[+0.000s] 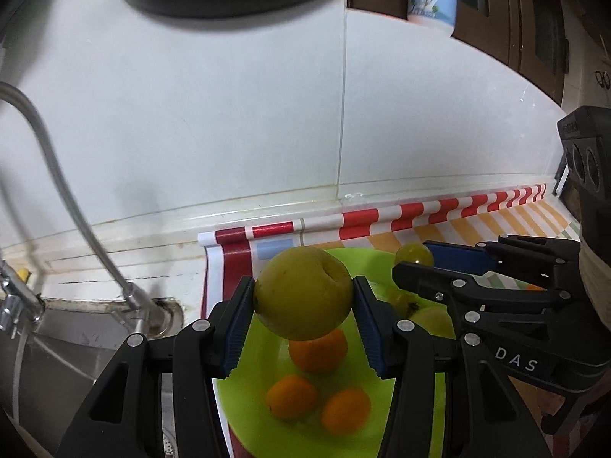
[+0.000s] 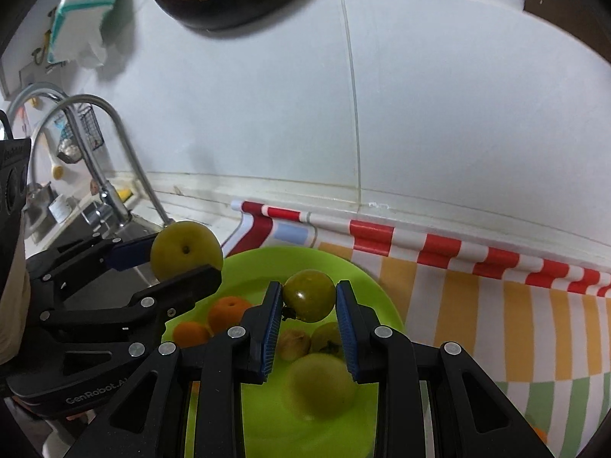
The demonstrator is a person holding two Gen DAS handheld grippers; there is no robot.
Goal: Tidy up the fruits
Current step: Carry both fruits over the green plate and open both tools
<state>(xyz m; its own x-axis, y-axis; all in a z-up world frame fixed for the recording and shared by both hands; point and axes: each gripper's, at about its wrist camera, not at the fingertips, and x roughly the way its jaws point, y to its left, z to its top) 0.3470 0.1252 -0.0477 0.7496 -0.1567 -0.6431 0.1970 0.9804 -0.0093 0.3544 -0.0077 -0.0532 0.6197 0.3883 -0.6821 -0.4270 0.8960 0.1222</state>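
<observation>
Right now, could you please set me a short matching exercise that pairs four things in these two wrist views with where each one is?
Things:
1. large yellow-green fruit
2. small green fruit
3. three orange fruits
4. metal faucet

Places:
A. lying on the lime-green plate
B. gripped in the right claw
C. over the sink, left of the striped cloth
D. gripped in the left claw

Pairs: 1-D, 2-B, 3-A, 4-C
</observation>
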